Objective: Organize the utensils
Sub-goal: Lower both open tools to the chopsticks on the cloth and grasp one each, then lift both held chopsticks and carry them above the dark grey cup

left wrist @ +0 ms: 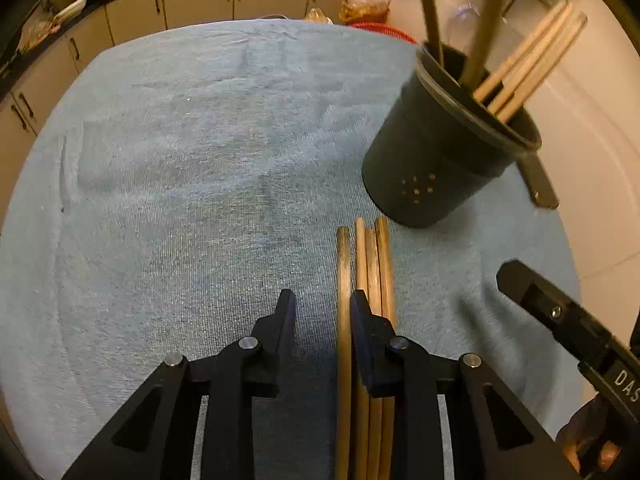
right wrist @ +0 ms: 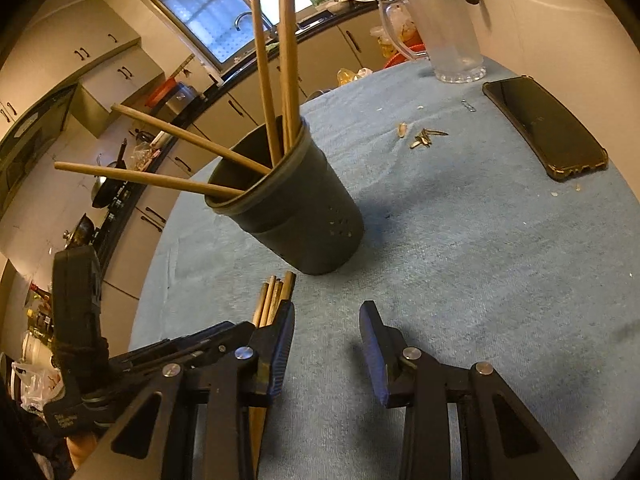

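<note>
— Left wrist view: why is the left tool (left wrist: 322, 308) set so low over the loose chopsticks (left wrist: 366, 264) on the towel-covered worktop (left wrist: 180, 160)?

— To take one, I think. Its jaws stand apart astride the outermost stick, not yet pressing it; the rest lie outside.

— And the right tool (right wrist: 326, 322)?

— Apart too, empty, hovering just beside them.

— Their destination?

— Likely the dark utensil holder (right wrist: 304, 216) just beyond, already holding several.

The right tool (right wrist: 328, 344) hangs open-jawed over blue cloth (right wrist: 460, 240), near a dark holder (right wrist: 296, 216) of chopsticks (right wrist: 192, 140).
</note>
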Demonstrator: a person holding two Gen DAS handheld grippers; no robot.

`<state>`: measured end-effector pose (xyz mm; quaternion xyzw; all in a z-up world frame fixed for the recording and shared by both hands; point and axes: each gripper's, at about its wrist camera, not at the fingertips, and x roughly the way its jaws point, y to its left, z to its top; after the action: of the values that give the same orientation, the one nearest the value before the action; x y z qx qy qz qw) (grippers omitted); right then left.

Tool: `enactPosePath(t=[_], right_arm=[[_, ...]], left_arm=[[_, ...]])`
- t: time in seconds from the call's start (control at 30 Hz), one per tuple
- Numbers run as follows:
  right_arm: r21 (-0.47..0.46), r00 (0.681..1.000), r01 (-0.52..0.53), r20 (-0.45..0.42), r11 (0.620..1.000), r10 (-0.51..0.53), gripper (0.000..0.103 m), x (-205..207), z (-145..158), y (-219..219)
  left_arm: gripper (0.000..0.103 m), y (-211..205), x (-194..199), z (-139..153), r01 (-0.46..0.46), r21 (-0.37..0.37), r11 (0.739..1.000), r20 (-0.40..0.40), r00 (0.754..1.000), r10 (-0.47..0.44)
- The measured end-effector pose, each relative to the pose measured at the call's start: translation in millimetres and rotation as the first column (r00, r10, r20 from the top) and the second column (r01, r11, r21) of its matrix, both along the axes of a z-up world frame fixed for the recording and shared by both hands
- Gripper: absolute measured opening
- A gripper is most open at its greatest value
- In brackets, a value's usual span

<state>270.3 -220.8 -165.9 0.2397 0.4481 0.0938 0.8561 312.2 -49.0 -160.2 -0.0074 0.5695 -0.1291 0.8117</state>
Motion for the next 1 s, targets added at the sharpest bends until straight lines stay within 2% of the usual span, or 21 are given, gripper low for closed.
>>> enactPosePath(t=[0.13,0.17,0.2,0.23,0.33,0.53,0.57,0.63,0.7,0.9,1.0], right_arm=[[0.002,1.0,0.006,0.0,1.0,-0.006,0.038,1.8,1.4,0.5],[0.002,1.0,0.008,0.0,1.0,-0.008,0.038,2.3,2.4,0.5],[0.001,1.0,0.008,-0.002,1.0,-0.008,0.038,2.4,3.1,0.6],[-0.002,1.0,0.008,-0.005,1.0,-0.008,0.038,2.3,3.7,1.0],[-0.025,0.999,-0.036,-0.038,0.999,0.036,0.038,8.2,1.7,9.6],[-0.066,0.987,-0.129,-0.106,0.989,0.122,0.035,27.5,-10.5,43.9],[-0.108,0.984,-0.152,-0.105,0.982,0.141,0.026,30.7,-9.6,55.1],[-0.192,0.984,-0.166,-0.103,0.967,0.148,0.023,33.9,-8.9,68.9],[-0.232,0.983,-0.158,-0.131,0.96,0.13,0.02,39.7,-12.8,76.3],[-0.253,0.982,-0.147,-0.155,0.956,0.11,0.02,48.1,-16.0,89.8],[-0.316,0.982,-0.153,-0.154,0.936,0.109,0.017,48.5,-17.9,97.7]], left_arm=[[0.028,-10.1,8.5,0.2,0.022,0.041,0.999,-0.015,1.0,-0.021],[0.025,-11.2,10.2,-0.1,0.021,0.046,0.999,-0.013,1.0,-0.02],[0.012,-13.5,12.2,-0.8,0.022,0.072,0.997,-0.006,1.0,-0.022],[0.008,-14.5,13.5,-1.0,0.022,0.108,0.994,0.002,1.0,-0.023],[0.007,-3.0,13.8,-2.1,0.008,0.061,0.998,-0.007,1.0,-0.008],[0.007,42.2,-0.7,-3.2,-0.114,-0.045,0.992,-0.021,0.993,0.113],[0.007,45.6,-2.8,-3.6,-0.123,-0.058,0.991,-0.02,0.992,0.122],[0.007,51.6,-10.2,-5.3,-0.142,-0.094,0.985,-0.015,0.99,0.141],[0.007,53.2,-15.7,-7.8,-0.133,-0.109,0.985,0.008,0.991,0.135],[0.007,64.7,-18.7,-11.3,-0.146,-0.126,0.981,0.007,0.989,0.148],[0.008,68.1,-30.7,-10.2,-0.135,-0.115,0.984,0.022,0.99,0.139]])
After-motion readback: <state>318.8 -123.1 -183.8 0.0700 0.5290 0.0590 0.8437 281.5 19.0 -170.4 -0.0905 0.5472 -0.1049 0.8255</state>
